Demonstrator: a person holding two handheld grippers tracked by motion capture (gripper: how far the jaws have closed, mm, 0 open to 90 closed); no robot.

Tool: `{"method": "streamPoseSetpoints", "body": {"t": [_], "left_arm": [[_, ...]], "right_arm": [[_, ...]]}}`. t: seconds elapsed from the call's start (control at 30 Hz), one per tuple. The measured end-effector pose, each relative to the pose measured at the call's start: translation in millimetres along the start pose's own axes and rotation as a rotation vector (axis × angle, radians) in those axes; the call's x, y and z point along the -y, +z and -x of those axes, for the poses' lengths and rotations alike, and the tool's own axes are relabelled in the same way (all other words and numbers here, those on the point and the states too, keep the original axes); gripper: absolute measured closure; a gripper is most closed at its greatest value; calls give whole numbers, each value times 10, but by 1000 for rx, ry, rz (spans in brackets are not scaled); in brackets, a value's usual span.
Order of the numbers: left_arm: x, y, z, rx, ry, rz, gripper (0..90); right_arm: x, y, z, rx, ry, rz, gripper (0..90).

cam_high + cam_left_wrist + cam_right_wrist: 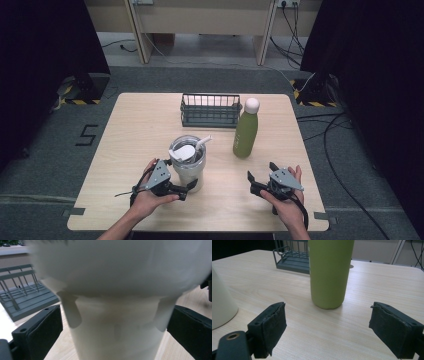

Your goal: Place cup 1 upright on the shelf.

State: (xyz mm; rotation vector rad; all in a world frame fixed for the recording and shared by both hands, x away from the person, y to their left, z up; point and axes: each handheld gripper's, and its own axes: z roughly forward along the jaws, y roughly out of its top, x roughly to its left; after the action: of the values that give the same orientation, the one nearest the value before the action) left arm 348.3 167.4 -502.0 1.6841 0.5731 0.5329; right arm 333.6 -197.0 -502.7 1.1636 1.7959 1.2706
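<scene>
**Left claw straddles the tumbler, not yet clamped**

Your pale wooden desk (140, 130) carries three things: a dark grey wire rack (210, 110) at the far middle, a tall green metal bottle with a white cap (246, 131) just right of the rack, and a cream-white tapered tumbler with a clear lid and straw (188, 161) near your front edge.

The tumbler stands upright, its long axis vertical, directly ahead of your left claw (189, 186), which is by far the nearer of the two. In the left gripper view the tumbler's narrow lower body (115, 337) sits between the jaws, with a gap showing on each side, so the claw is spread and grasping nothing. Closing squarely across that lower body looks like the next move.

Your right claw (251, 179) hovers near the desk, released wide and empty, aimed toward the green bottle (329, 272), well apart from it.
</scene>
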Motion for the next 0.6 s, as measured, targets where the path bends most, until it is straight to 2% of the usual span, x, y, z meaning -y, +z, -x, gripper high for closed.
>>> {"method": "streamPoseSetpoints", "body": {"t": [0.13,0.17,0.27,0.6], "left_arm": [[11,59,4,0,-8,5,0],[11,66,3,-2,-15,10,48],[11,83,6,-3,-15,18,85],[1,80,10,-5,-17,16,93]], "right_arm": [[4,2,3,3,-2,-4,140],[10,3,5,2,-2,-5,142],[18,10,-1,2,-2,-11,145],[31,21,-1,6,1,-17,147]]}}
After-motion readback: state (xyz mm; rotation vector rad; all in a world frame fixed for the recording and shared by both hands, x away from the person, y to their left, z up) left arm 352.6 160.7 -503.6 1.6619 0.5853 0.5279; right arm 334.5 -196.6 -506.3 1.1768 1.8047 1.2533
